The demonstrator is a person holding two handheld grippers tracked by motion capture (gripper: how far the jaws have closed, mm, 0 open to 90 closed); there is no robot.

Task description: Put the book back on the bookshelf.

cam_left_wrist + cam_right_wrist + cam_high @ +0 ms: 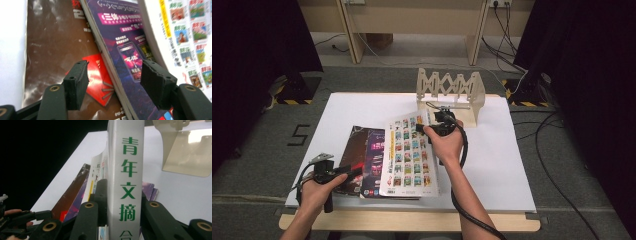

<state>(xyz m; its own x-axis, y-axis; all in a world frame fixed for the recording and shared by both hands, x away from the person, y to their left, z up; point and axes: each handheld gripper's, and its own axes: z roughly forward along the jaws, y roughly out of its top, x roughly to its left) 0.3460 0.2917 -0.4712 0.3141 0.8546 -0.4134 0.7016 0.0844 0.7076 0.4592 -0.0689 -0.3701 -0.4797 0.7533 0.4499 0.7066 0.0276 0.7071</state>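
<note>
Left gripper (346, 173) unclenched beside brown magazine (353, 150), right gripper (428, 129) clamping white book (409, 157) by its spine, purple magazine (376, 160) beneath, wooden rack (451, 90) behind.

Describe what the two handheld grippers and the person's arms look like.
Both the left gripper and the right gripper are black, with brass-coloured rivets and ribbed black pads. The left carries a grey three-cornered plate; a thick black cable trails from the right. The forearms are bare, without sleeves.

High view looks down on desk (512, 165) from above; both gripper views sit close, sharing magazines (407, 155).
</note>
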